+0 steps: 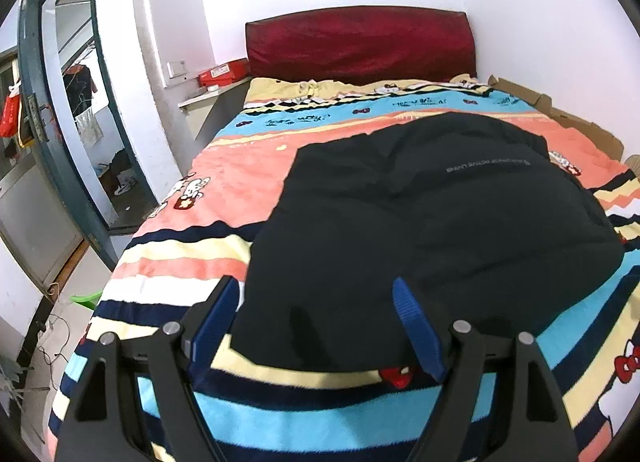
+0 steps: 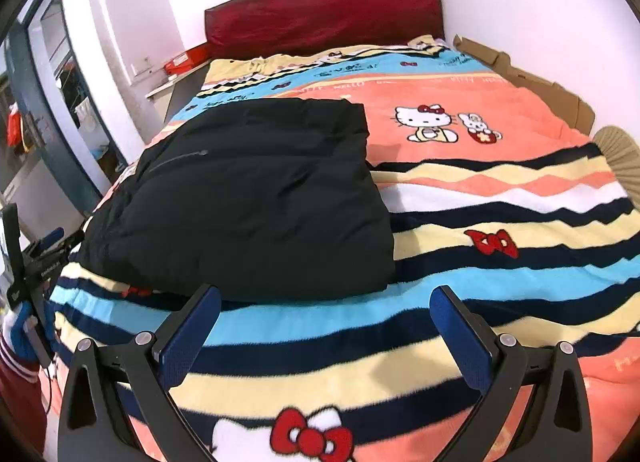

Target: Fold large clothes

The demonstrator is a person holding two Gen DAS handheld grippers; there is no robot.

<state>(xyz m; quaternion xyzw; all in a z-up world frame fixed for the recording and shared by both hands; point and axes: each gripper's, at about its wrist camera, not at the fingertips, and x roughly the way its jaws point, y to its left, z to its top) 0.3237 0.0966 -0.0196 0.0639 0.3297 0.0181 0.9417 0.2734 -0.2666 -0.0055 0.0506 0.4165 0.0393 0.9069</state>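
Note:
A black padded jacket [image 1: 432, 218] lies folded in a thick rectangle on the striped cartoon blanket [image 1: 224, 190] of the bed. In the right wrist view the jacket [image 2: 256, 202] sits left of centre. My left gripper [image 1: 316, 286] is open and empty, its blue pads [image 1: 416, 326] hovering over the jacket's near edge. My right gripper [image 2: 326, 294] is open and empty, just short of the jacket's near right corner. The left gripper also shows at the far left of the right wrist view [image 2: 48, 246].
A dark red headboard [image 1: 360, 42] stands at the far end against the white wall. Flattened cardboard [image 2: 536, 86] lines the bed's right side. A nightstand with a red box [image 1: 216, 74] is at the far left, beside an open door [image 1: 60, 134].

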